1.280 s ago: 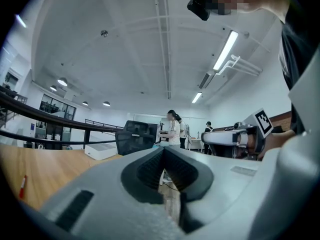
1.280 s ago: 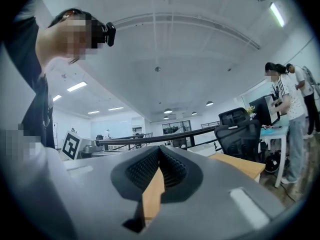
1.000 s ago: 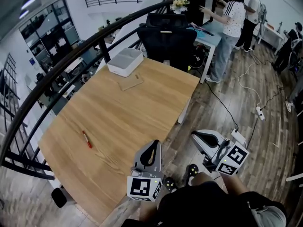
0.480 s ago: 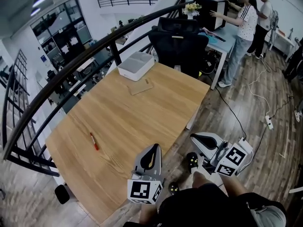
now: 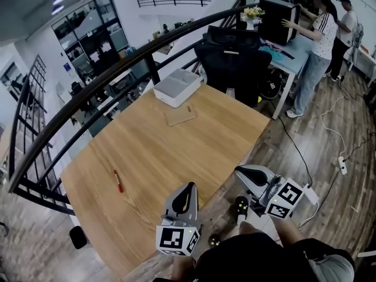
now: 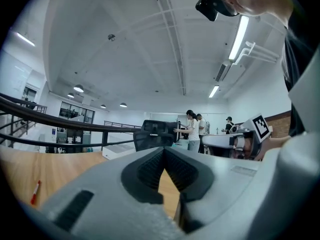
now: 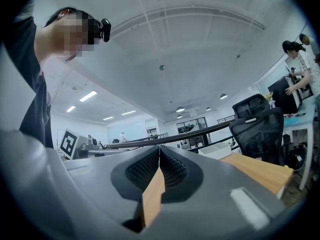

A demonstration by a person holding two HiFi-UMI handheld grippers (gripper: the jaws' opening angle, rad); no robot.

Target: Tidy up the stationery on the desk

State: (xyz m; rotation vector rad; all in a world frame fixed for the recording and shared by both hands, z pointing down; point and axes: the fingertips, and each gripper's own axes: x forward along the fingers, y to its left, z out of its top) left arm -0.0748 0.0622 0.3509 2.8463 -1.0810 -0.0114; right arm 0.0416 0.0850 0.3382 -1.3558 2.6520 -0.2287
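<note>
The red pen (image 5: 118, 181) lies left of the left gripper (image 5: 188, 188), long axis running away from the person, farther from the right gripper (image 5: 242, 171); both grippers' jaws are together, empty.

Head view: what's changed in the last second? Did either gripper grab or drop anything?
Nothing grabbed or dropped. The view swung, so the desk slid rightward in frame and the right gripper now sits nearer its near edge. The left gripper stays over that edge; both jaws stay shut and empty. The red pen, white box and flat wooden piece keep their places on the desk.
</note>
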